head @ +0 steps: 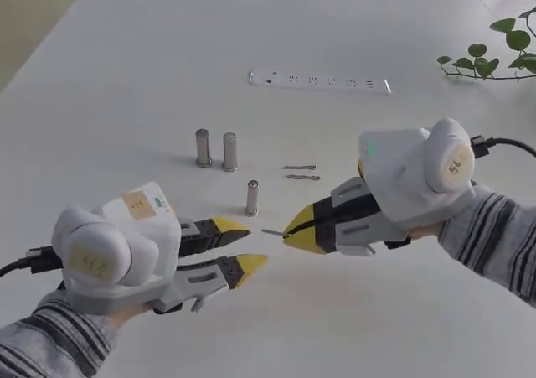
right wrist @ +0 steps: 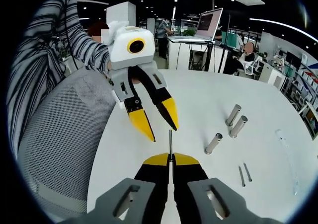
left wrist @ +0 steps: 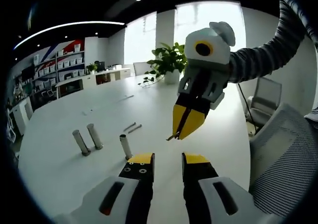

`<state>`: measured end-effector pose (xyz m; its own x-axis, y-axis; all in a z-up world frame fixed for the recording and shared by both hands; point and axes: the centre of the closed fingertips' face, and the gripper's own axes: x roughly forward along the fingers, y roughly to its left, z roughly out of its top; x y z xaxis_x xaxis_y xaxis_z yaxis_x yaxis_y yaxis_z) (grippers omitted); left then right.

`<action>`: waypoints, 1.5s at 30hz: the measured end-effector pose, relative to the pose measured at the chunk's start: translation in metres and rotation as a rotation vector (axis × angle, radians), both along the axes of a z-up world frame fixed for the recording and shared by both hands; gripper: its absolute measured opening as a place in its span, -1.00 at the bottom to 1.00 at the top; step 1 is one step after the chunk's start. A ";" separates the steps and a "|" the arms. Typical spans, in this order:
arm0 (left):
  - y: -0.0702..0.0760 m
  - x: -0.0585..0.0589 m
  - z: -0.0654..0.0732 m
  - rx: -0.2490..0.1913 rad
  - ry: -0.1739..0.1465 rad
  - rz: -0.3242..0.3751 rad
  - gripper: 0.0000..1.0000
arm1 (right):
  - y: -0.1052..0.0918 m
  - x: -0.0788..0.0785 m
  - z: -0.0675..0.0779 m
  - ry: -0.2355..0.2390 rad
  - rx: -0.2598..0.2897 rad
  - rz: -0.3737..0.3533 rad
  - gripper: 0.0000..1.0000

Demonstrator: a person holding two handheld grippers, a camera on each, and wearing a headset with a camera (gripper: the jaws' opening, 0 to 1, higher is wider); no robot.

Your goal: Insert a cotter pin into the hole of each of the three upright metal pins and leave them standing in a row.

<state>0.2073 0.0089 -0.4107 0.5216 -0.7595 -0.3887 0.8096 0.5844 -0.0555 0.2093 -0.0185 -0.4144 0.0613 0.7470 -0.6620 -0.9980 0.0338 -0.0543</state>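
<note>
Three metal pins (head: 229, 152) stand on the counter (head: 126, 101), the nearest pin (head: 252, 198) at eleven o'clock from the right claw (head: 289, 231), which pinches a cotter pin (head: 271, 232); best the spread, empty left claw (head: 251, 242) steadies it while the cotter's tip finds the hole.

We count three metal pins (head: 229, 151) standing upright on the worktop (head: 126, 76): two side by side nearer the power strip (head: 318, 81), and one alone farther from it. We count three cotter pins (head: 299, 168): two lie flat next to each other, about as far from the power strip as the paired metal pins, and one is pinched in the closed fingers of the right gripper (head: 289, 232), farthest from the strip. We count two grippers, the second being the left gripper (head: 255, 243), its fingers apart. There is one power strip, and one plant (head: 494, 55) beyond its end.
</note>
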 end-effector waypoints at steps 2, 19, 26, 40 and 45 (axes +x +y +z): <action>0.002 0.006 0.001 -0.002 -0.015 0.027 -0.61 | -0.001 0.007 -0.003 -0.008 -0.008 -0.008 -1.00; 0.014 0.050 -0.013 -0.001 -0.039 0.257 -0.50 | -0.007 0.066 -0.023 -0.044 -0.066 -0.075 -1.00; 0.014 0.064 -0.030 0.025 -0.016 0.319 -0.55 | -0.006 0.079 -0.026 -0.056 -0.073 -0.087 -1.00; 0.009 0.088 -0.054 0.032 0.038 0.383 -0.66 | 0.001 0.078 -0.035 -0.055 -0.090 -0.073 -1.00; 0.003 0.092 -0.060 0.011 0.077 0.393 -0.71 | 0.001 0.080 -0.037 -0.051 -0.090 -0.074 -1.00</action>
